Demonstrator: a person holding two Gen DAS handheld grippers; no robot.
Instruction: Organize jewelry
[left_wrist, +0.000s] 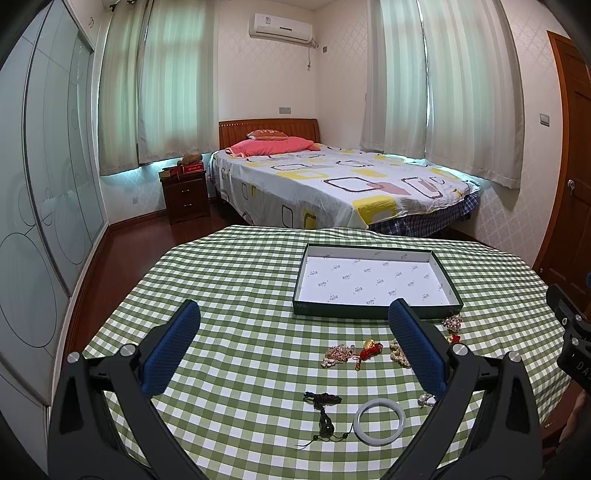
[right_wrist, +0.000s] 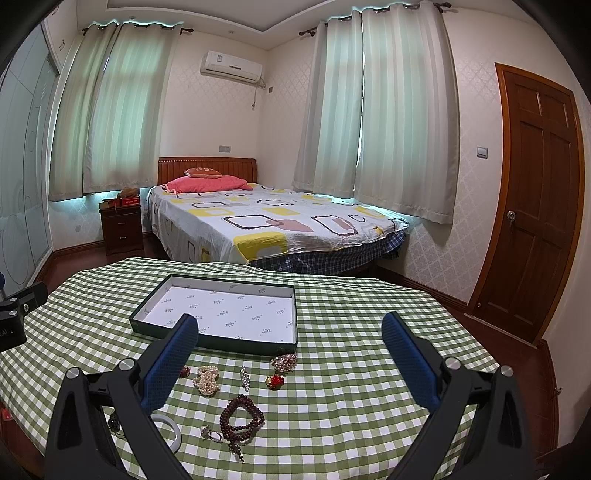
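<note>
Two grippers hang over a round table covered in a green-and-white checked cloth (left_wrist: 229, 288), and both are spread wide with nothing between the blue pads. The left gripper (left_wrist: 295, 314) sits above the near-left part of the table, and the right gripper (right_wrist: 290, 328) is over the near-right part; you can just spot the black body of each one at the edge of the other's view. A shallow dark green tray (right_wrist: 280, 347) with a white printed lining sits toward the far side of the table with nothing in it. All the jewelry is loose on the cloth in front of it, nearer the grippers. From the right wrist you can see a dark red bead bracelet (right_wrist: 242, 417) coiled up, a pearl cluster (right_wrist: 207, 380), a slim silver brooch (right_wrist: 244, 376), a little red-and-gold charm (right_wrist: 275, 381), a pinkish sparkly brooch (right_wrist: 283, 362) just in front of the tray's near edge, a small silver ring piece (right_wrist: 210, 432), and a white bangle (right_wrist: 173, 432) partly hidden behind the left finger. From the left wrist there's also a dark cord pendant (left_wrist: 325, 417) beside the bangle and a red knotted charm (left_wrist: 367, 350) between two bead clusters. Behind the table there's a bed (left_wrist: 332, 184) with a patterned sheet.
</note>
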